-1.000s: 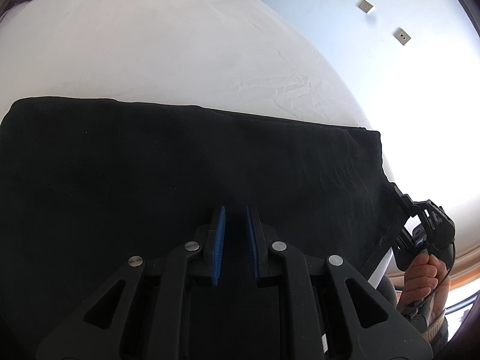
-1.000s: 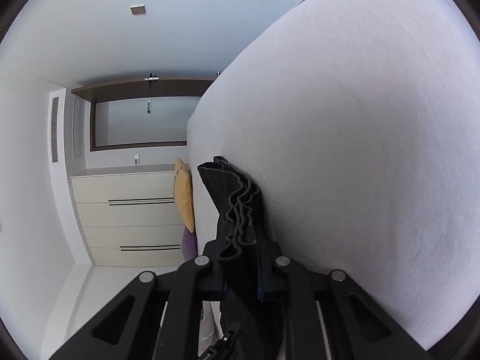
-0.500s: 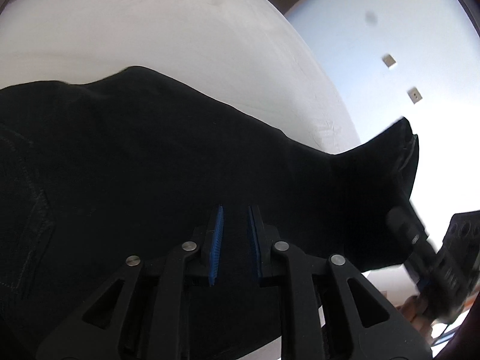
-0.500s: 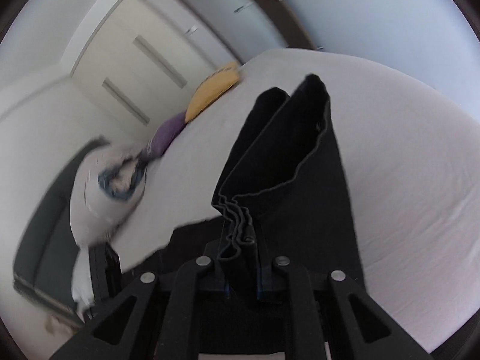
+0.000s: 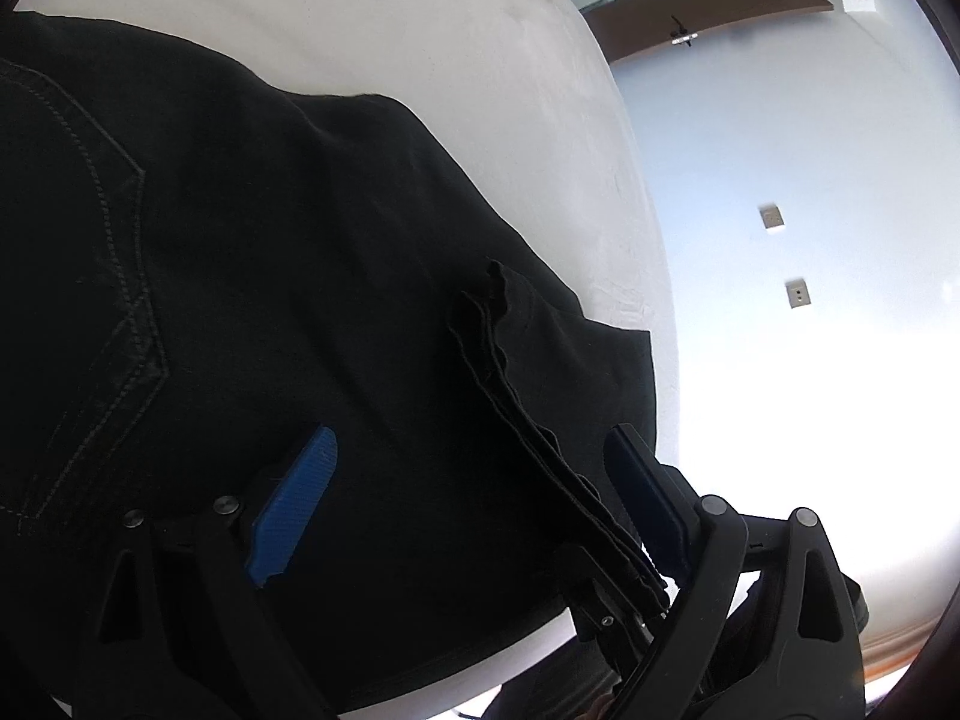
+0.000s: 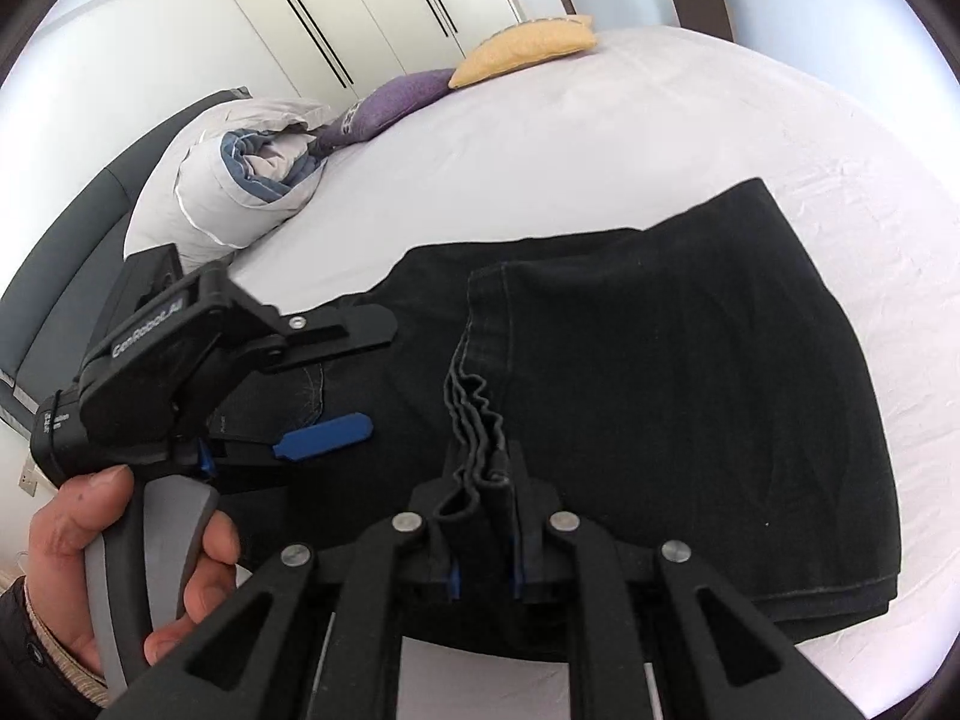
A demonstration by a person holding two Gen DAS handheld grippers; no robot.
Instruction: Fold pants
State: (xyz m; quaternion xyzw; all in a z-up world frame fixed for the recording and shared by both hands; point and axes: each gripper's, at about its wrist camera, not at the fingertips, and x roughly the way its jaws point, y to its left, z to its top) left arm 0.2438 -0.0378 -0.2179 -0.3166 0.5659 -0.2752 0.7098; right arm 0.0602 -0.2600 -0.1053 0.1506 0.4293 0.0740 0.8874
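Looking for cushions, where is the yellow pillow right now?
In the right wrist view, the yellow pillow lies at the bed's far edge, beside the purple pillow.

White bed [image 6: 630, 138] carries black pants [image 6: 690, 360], pillows, perhaps a rolled duvet [image 6: 240, 180]

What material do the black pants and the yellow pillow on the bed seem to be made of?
The black pants look like matte cotton denim: visible double topstitching on a pocket and thick stacked hem edges; the exact fibre is uncertain. The yellow pillow looks like a soft woven fabric with a dull, slightly grainy surface; it is too far away to say more.
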